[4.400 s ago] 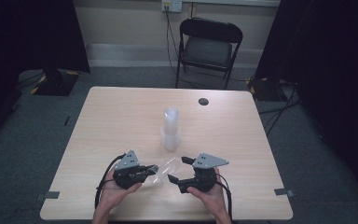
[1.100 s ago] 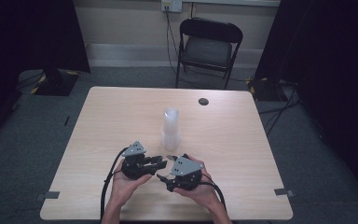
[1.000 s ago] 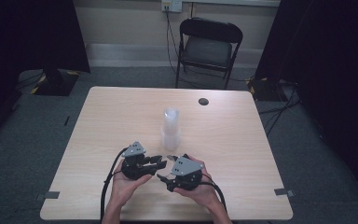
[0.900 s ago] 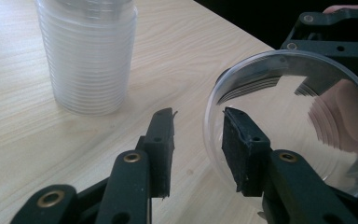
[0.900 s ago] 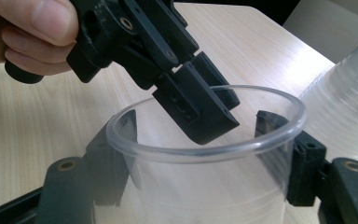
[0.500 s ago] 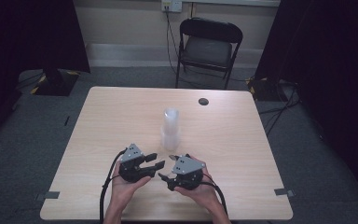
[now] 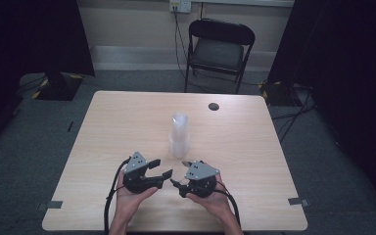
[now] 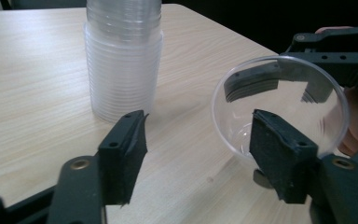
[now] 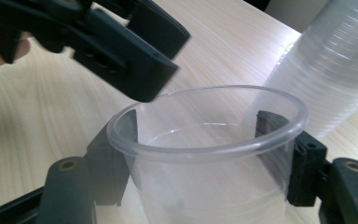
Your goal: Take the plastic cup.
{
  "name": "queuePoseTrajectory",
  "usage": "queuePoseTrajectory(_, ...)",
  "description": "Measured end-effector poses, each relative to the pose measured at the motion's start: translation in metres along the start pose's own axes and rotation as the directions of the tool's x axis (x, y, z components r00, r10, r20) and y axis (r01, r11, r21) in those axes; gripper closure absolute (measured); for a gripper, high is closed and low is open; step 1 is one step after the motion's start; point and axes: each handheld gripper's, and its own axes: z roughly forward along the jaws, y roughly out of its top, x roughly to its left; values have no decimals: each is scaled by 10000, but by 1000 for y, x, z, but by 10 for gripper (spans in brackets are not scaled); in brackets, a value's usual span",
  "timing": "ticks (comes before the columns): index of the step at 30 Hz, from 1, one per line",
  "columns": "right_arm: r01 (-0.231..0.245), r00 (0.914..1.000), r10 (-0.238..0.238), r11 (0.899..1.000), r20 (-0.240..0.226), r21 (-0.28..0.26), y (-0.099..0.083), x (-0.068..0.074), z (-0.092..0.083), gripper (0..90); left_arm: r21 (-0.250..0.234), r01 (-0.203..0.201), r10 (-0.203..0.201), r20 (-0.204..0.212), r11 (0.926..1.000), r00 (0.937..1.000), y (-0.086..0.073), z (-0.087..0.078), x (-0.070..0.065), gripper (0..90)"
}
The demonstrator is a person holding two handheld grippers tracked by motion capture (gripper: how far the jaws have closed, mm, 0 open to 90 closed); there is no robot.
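A stack of clear plastic cups (image 7: 178, 134) stands upright mid-table, also seen as the stack (image 8: 123, 56) and the stack (image 9: 331, 70). My right gripper (image 7: 180, 173) (image 9: 196, 126) is shut on a single clear cup (image 9: 205, 154), one pad on each side of its wall below the rim. My left gripper (image 7: 160, 167) (image 8: 198, 121) faces it from the left. Its jaws have just been opening and now stand wide, with bare table between the pads. The held cup (image 8: 284, 88) lies just behind its right-hand jaw, mouth toward it, and neither pad presses on it.
A small dark disc (image 7: 213, 106) lies near the table's far edge. A black folding chair (image 7: 219, 49) stands behind the wooden table (image 7: 103, 127). Cables trail from both grippers toward the front edge. Bare tabletop lies to the left and right of the hands.
The left gripper's jaws have spread apart and let go of the cup that the right gripper keeps holding. Both hands have stayed in place over the last second.
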Motion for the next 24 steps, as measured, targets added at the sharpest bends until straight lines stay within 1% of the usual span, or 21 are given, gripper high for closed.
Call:
queuePoseTrajectory(5,-247,9995,247,9997,182,17,-1,-6,-2,302,-192,-14,11,-152,9998,9999,-1,-5,0,315)
queuePoseTrajectory(7,-359,9990,359,9994,248,10,-2,-8,-2,302,-416,-42,39,-73,9991,10000,-3,-7,0,302)
queuePoseTrajectory(8,-417,9987,417,9991,278,15,-2,-9,-2,301,-495,28,-32,-93,9988,10000,-3,-8,1,301)
queuePoseTrajectory(10,-548,9980,549,9985,329,-40,-3,-11,-2,302,-528,5,-15,-188,9986,9998,-4,-9,1,295)
queuePoseTrajectory(13,-894,9955,900,9958,312,-202,-4,-15,-3,301,-538,55,-71,-288,9985,9996,-5,-11,4,290)
queuePoseTrajectory(14,-1050,9940,1058,9941,266,-280,-5,-16,-4,301,-549,118,-137,-337,9984,9993,-6,-12,4,290)
queuePoseTrajectory(15,-1153,9928,1162,9928,281,-326,-5,-18,-4,301,-447,103,-120,-370,9989,9992,-7,-12,5,289)
queuePoseTrajectory(17,-1336,9903,1350,9902,339,-408,-6,-22,-5,301,-296,78,-96,-606,9995,9981,-8,-12,6,288)
queuePoseTrajectory(20,-1605,9864,1626,9846,258,-694,-7,-28,-7,298,-352,166,-186,-595,9992,9981,-11,-14,8,288)
queuePoseTrajectory(21,-1708,9842,1737,9827,350,-721,-8,-30,-8,298,-337,226,-246,-596,9992,9979,-12,-14,8,288)
queuePoseTrajectory(22,-1765,9825,1804,9813,462,-770,-8,-33,-9,299,-302,186,-206,-678,9994,9975,-13,-15,9,287)
queuePoseTrajectory(24,-1948,9778,2007,9766,610,-905,-9,-38,-11,300,-461,263,-295,-695,9986,9971,-14,-16,9,287)
